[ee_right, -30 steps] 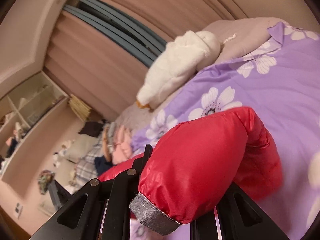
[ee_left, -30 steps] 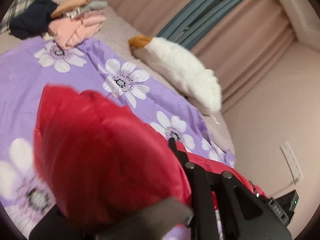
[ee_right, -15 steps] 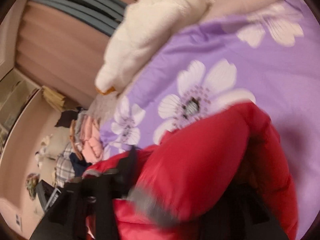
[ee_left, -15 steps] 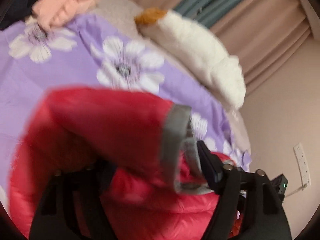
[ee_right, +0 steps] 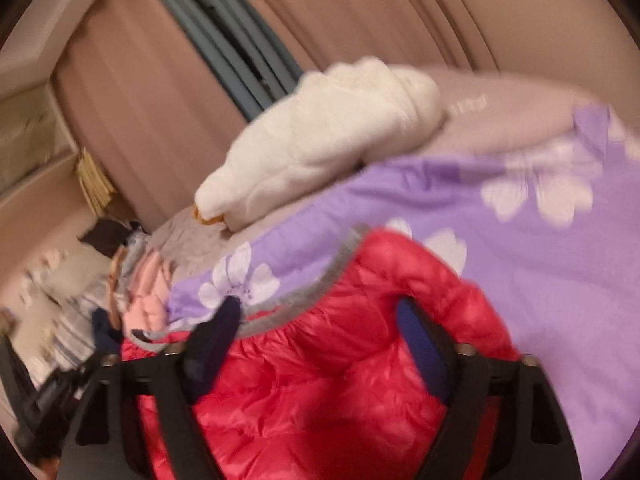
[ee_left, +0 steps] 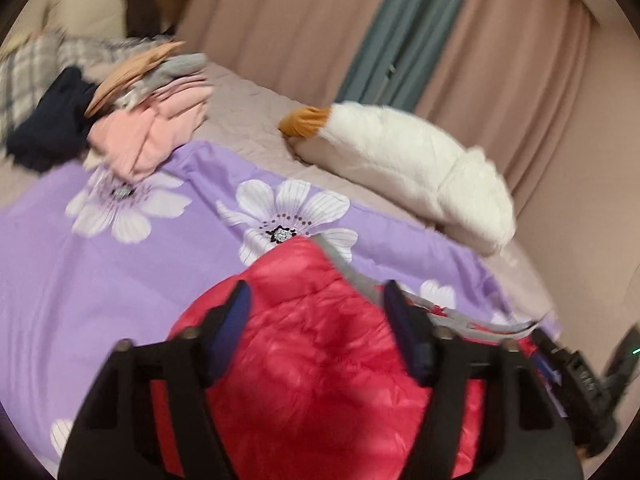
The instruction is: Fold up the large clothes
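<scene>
Two claws, left claw and right claw, stand part open with jaws closing, red puffer jacket bulging between them; whether the pads grip it I cannot tell. A second ago each pinched a sleeve; now both sleeves lie folded across the body on the purple floral bedspread, beside the white pillow.

I am in a home bedroom: a bed with a purple flowered cover, pink curtains behind the bed, clothes pile on it.
</scene>
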The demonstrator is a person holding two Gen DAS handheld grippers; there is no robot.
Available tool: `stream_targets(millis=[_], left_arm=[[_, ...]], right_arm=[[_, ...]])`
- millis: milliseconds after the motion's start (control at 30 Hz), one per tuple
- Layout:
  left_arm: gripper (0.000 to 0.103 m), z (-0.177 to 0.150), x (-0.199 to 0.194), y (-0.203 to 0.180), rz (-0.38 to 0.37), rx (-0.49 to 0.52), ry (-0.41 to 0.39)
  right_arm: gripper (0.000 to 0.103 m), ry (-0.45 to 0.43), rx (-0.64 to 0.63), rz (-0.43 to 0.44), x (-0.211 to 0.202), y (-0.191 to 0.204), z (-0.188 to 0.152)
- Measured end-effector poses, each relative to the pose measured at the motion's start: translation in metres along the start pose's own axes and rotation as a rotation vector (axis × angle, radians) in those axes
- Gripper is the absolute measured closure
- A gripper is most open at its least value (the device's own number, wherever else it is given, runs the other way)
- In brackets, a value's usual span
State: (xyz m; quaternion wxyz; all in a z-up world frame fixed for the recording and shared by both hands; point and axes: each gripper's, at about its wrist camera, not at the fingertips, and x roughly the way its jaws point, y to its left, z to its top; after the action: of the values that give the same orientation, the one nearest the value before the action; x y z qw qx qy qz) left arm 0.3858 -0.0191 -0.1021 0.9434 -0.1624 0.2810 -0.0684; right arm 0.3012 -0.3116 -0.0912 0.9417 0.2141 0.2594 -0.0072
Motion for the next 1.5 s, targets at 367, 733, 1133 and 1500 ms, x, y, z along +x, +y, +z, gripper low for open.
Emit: stream_targets(millis=[367,733,1133,1500], left_arm=[[0.072,-0.058,0.083,0.052,0.062,-0.105,0.089],[0.072,-0.068,0.090,0.046,0.064,-0.086,0.049],[0.073,-0.062,0.089,0.019,0.231,0.045,0.091],[0.077,-0.039,0.031,-0.050,0.061,0.161,0.121]], right_arm=[[0.102,0.183,0.067,-0.005,0.077,-0.042,-0.051],[0.103,0.171,0.039,-0.028,0.083,-0.039,-0.063],[0.103,0.249,-0.005,-0.121,0.084,-0.025,-0.055],[0.103,0.166,-0.011,0.125,0.029,0.037,-0.014]])
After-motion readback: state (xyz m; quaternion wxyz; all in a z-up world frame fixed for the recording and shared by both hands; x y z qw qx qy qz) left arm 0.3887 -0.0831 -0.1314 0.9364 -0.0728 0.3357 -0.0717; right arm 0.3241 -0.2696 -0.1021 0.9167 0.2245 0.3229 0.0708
